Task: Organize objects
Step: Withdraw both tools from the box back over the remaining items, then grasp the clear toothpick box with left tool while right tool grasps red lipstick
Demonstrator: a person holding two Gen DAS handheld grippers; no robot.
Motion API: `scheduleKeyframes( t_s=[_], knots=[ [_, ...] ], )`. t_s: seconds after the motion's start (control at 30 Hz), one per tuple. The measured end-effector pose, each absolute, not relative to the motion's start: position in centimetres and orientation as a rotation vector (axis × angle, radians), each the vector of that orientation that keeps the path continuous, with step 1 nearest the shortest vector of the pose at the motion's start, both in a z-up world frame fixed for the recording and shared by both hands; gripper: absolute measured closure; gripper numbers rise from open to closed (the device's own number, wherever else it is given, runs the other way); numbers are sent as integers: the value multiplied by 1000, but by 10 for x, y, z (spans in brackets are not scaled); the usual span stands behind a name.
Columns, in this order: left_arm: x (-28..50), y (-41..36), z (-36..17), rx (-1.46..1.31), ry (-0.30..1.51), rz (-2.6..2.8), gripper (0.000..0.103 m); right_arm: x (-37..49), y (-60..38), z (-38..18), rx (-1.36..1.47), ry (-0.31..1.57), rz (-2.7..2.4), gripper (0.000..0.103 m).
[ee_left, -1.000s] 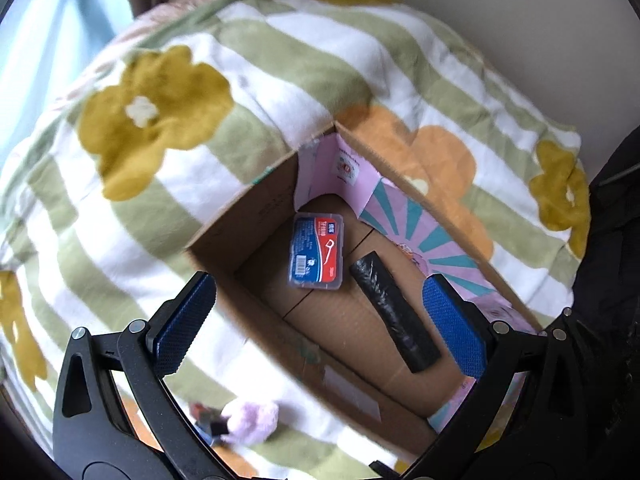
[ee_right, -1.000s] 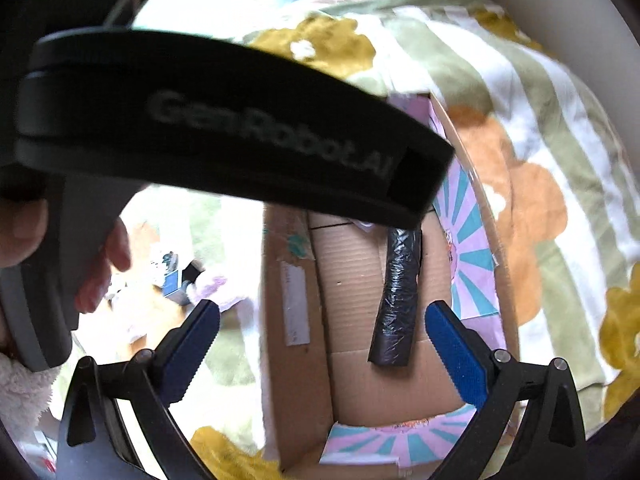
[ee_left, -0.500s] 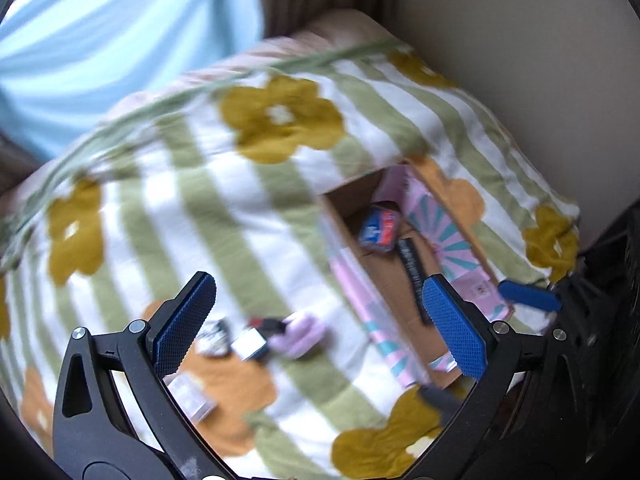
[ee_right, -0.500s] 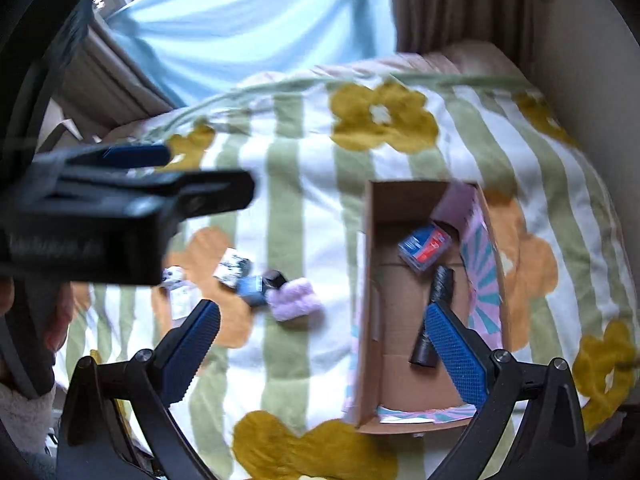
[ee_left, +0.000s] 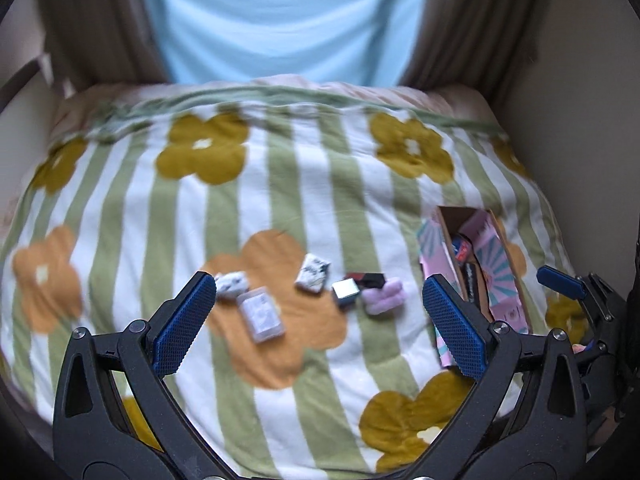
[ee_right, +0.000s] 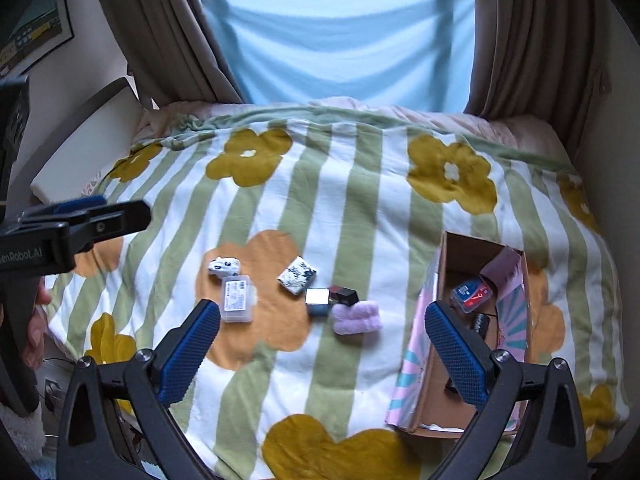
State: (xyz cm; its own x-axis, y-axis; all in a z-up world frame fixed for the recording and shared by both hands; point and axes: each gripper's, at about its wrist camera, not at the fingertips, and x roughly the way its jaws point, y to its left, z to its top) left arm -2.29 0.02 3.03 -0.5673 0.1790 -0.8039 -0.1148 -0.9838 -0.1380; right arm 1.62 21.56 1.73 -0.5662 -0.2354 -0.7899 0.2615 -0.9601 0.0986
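A cardboard box (ee_right: 442, 276) (ee_left: 444, 232) lies on the flowered blanket at the right, with a blue-red packet (ee_right: 472, 294) and a black roll (ee_right: 482, 324) inside. Loose on the blanket's middle lie a lilac plush piece (ee_right: 356, 318) (ee_left: 384, 300), a small silver-blue box (ee_right: 318, 300), a dark item (ee_right: 344, 294), a clear plastic case (ee_right: 238, 298) (ee_left: 260, 314) and two black-and-white pouches (ee_right: 298, 274) (ee_right: 224, 266). My left gripper (ee_left: 320, 320) is open and empty above them. My right gripper (ee_right: 322, 342) is open and empty.
The bed's blanket (ee_right: 360, 208) fills both views. Brown curtains (ee_right: 160, 32) and a light blue sheet (ee_right: 340, 40) hang behind it. A wall stands at the right (ee_right: 608, 140). The left gripper's body (ee_right: 76, 228) shows at the right wrist view's left edge.
Both grippers have pulled back and up from over the box, so the whole bed and the loose items now show. Both stay open and empty.
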Motion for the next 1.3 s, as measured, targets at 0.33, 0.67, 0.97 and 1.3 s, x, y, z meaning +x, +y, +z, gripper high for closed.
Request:
scheduleKeyframes(
  t_s=[0.33, 0.67, 0.97, 1.3],
  knots=[
    [-5, -39, 19, -1427, -184, 2717, 0, 16, 204, 11, 1279, 42, -2522, 1],
    [-22, -36, -10, -1522, -225, 2677, 0, -16, 206, -7, 1321, 136, -2443, 1],
    [-55, -30, -76, -1709, -286, 2604, 0, -70, 213, -56, 1396, 227, -2291, 1],
    [-99, -26, -180, -1910, -356, 2516, 3, -134, 214, -149, 1538, 357, -2100, 18]
  ],
)
